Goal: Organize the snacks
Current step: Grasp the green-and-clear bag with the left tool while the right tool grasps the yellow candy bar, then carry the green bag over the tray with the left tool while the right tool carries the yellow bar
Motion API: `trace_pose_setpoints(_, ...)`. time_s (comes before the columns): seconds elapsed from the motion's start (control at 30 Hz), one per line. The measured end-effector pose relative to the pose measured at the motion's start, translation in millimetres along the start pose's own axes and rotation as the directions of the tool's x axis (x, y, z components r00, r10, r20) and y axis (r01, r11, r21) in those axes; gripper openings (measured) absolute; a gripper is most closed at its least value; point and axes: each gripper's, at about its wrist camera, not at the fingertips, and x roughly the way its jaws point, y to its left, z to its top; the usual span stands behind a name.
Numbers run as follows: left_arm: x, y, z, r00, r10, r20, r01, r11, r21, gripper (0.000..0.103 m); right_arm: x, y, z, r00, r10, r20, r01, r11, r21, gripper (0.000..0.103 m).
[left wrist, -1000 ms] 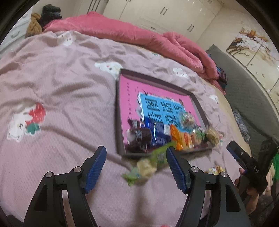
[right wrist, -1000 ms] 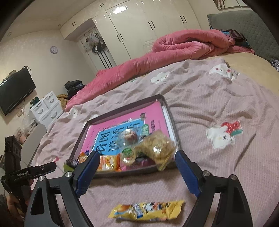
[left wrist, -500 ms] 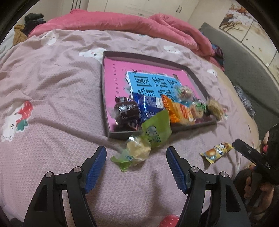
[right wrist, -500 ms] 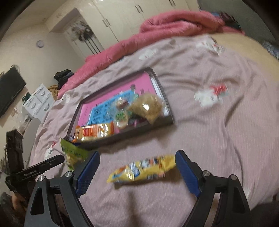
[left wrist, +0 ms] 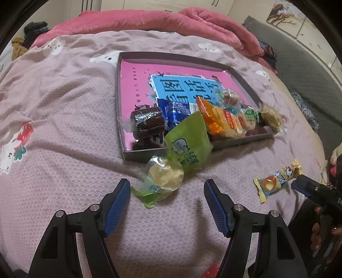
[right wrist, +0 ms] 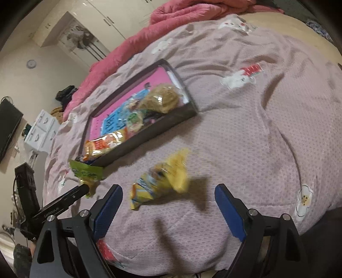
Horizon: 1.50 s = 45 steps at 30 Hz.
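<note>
A green snack packet [left wrist: 171,164] lies on the bedspread, its top leaning over the near wall of a dark shallow tray [left wrist: 171,57] with a pink and blue lining. Several wrapped snacks sit along the tray's near end, among them a dark roll [left wrist: 147,124] and an orange packet [left wrist: 222,121]. My left gripper [left wrist: 166,188] hangs open just short of the green packet, touching nothing. A yellow snack packet [right wrist: 160,181] lies on the cover in front of my right gripper [right wrist: 168,192], which is open around empty air. The yellow packet [left wrist: 277,179] also shows at the right of the left wrist view.
A rumpled pink quilt [left wrist: 149,19] lies along the far side of the bed. White wardrobes [right wrist: 96,27] and a small white drawer unit [right wrist: 42,130] stand beyond. A hand [left wrist: 325,233] holds the right gripper's handle at the bed's near right edge.
Both grippers have sunk toward the bed and tipped downward. The green packet and the yellow packet now sit closer in front of the left and right fingers. Neither gripper's opening has changed.
</note>
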Motion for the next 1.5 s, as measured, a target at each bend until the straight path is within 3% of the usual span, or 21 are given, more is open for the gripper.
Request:
trace_pose_setpoints(0.23,5,-1,1,1.0,0.0,-0.004,0.0,1.0,-0.006,0.073,20,6,8,0.994,0.107,-0.005,-0.107,0.994,0.005,0.088)
trace_pose_setpoints(0.3,7,-1,2,1.0,0.003,-0.001,-0.003,1.0,-0.004,0.073,29,9,11,0.994,0.111,-0.009,-0.111,0.994,0.001,0.083)
trace_pose_setpoints(0.47,11,-5,3,1.0,0.004,0.008,-0.005,1.0,0.014,0.073,36,18,17,0.994,0.112,0.019,-0.11,0.992,-0.067,0.041)
trace_pose_setpoints(0.63,18,-9,4,1.0,-0.001,0.007,0.001,1.0,0.015,0.073,36,20,19,0.989,0.148,0.014,-0.147,0.986,-0.084,0.022)
trace_pose_setpoints(0.67,20,-10,4,1.0,0.003,0.01,-0.004,1.0,0.019,0.066,35,22,19,0.989,0.146,0.019,-0.144,0.985,-0.096,0.02)
trace_pose_setpoints(0.7,20,-12,5,1.0,0.01,0.011,-0.011,1.0,0.024,0.051,34,23,20,0.989,0.145,0.022,-0.142,0.984,-0.107,0.019)
trace_pose_setpoints(0.77,22,-15,5,1.0,0.015,0.007,-0.015,0.999,0.04,0.038,31,28,20,0.988,0.153,0.03,-0.148,0.98,-0.132,0.017)
trace_pose_setpoints(1.13,9,-31,-2,0.998,-0.068,0.008,0.067,0.995,0.072,0.035,10,45,25,0.974,0.203,0.096,-0.177,0.957,-0.228,0.016)
trace_pose_setpoints(1.5,-34,-35,6,0.988,-0.109,0.108,0.103,0.993,0.059,0.035,-5,46,43,0.95,0.261,0.172,-0.216,0.946,-0.242,0.016)
